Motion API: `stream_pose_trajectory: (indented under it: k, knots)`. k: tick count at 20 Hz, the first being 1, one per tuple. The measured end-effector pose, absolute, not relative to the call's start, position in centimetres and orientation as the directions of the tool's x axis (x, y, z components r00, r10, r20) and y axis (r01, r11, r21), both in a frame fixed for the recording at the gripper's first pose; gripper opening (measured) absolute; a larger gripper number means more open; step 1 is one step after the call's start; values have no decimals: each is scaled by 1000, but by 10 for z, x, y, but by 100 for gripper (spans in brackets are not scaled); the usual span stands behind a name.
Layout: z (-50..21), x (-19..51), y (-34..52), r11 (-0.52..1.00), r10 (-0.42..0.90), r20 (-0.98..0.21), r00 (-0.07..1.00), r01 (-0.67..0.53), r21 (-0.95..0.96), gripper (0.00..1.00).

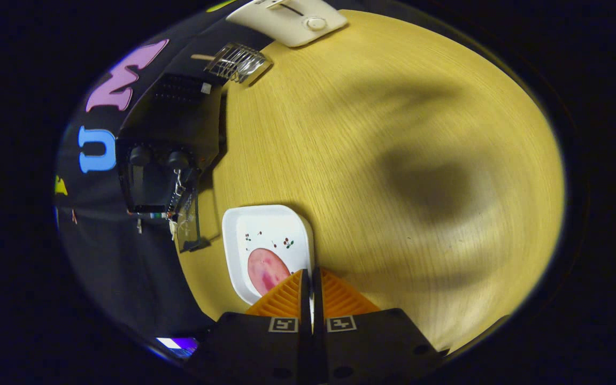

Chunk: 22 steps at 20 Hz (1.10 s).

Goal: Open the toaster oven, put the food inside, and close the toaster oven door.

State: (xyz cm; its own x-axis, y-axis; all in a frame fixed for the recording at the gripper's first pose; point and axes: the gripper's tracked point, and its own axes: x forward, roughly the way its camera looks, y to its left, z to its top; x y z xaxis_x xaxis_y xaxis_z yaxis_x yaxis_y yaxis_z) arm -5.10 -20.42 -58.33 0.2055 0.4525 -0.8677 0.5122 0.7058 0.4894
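the black toaster oven [171, 144] stands at the left edge of the wooden tabletop [393, 160], its door hanging open. to its right, a white plate [265, 224] carries a pink slice of food [266, 270], just ahead of the fingers [310, 289], which are pressed together on the plate's rim.

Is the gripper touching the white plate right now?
Cannot tell. In the gripper view the gripper, fingers closed together, overlaps the white plate's near edge beside the pink food, but whether they hover above or rest on it isn't plain.

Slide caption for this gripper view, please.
Gripper fingers closed together, empty, above a white plate holding pink food; black toaster oven stands beyond on the wooden table.
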Motion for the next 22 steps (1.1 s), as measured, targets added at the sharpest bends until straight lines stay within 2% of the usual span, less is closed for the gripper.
stream_pose_trajectory:
  k: [6, 12, 17, 22]
  knots:
    - [-570, -49, -198, 599, 444, -837, 321, 588, 544, 5]
    - [-509, -43, -184, 365, 381, -756, 533, 665, 652, 4]
    - [-481, -36, -131, 340, 333, -735, 591, 652, 678, 5]
    - [-495, 2, -55, 283, 310, -738, 600, 683, 674, 5]
